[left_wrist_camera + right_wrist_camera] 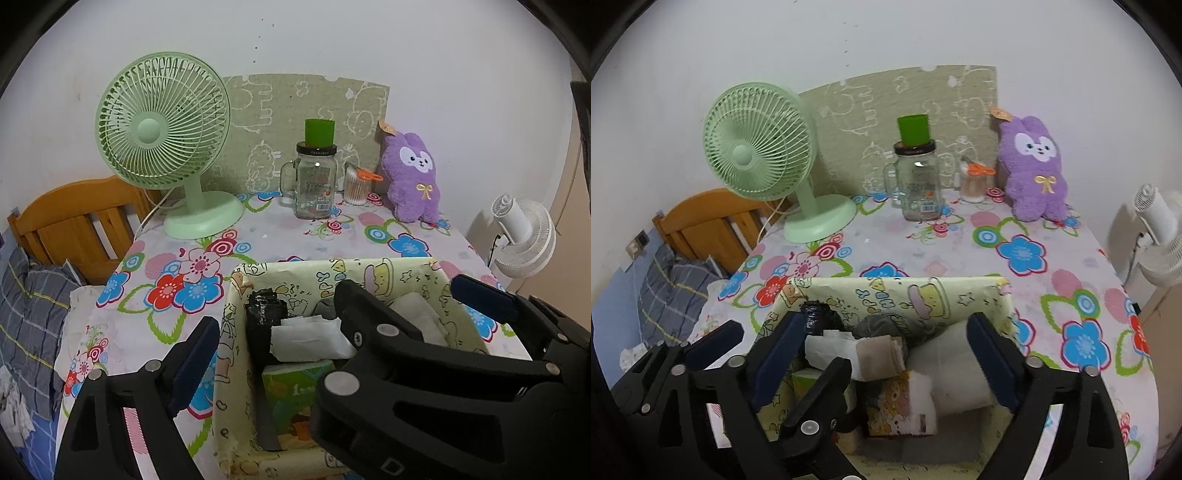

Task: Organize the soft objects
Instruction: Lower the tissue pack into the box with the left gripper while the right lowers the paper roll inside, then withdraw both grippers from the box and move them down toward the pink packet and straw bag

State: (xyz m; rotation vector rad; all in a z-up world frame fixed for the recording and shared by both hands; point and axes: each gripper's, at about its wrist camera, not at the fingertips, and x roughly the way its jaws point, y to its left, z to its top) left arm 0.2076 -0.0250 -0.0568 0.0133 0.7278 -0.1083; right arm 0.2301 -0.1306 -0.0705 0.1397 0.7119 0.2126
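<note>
Over the patterned storage box (pixel 960 295), already packed with tissues and paper rolls, both the left gripper (pixel 332 325) and right gripper (pixel 886 354) hover released and empty, while the purple plush rabbit (pixel 1036 170) sits unpacked at the table's back.

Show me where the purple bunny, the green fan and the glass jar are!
purple bunny (pixel 412 177): left wrist view, on its fluffy tummy just above the yellow bow.
green fan (pixel 151 129): left wrist view, on the round hub in the middle of the grille.
glass jar (pixel 918 188): right wrist view, on its clear body below the dark lid.
</note>
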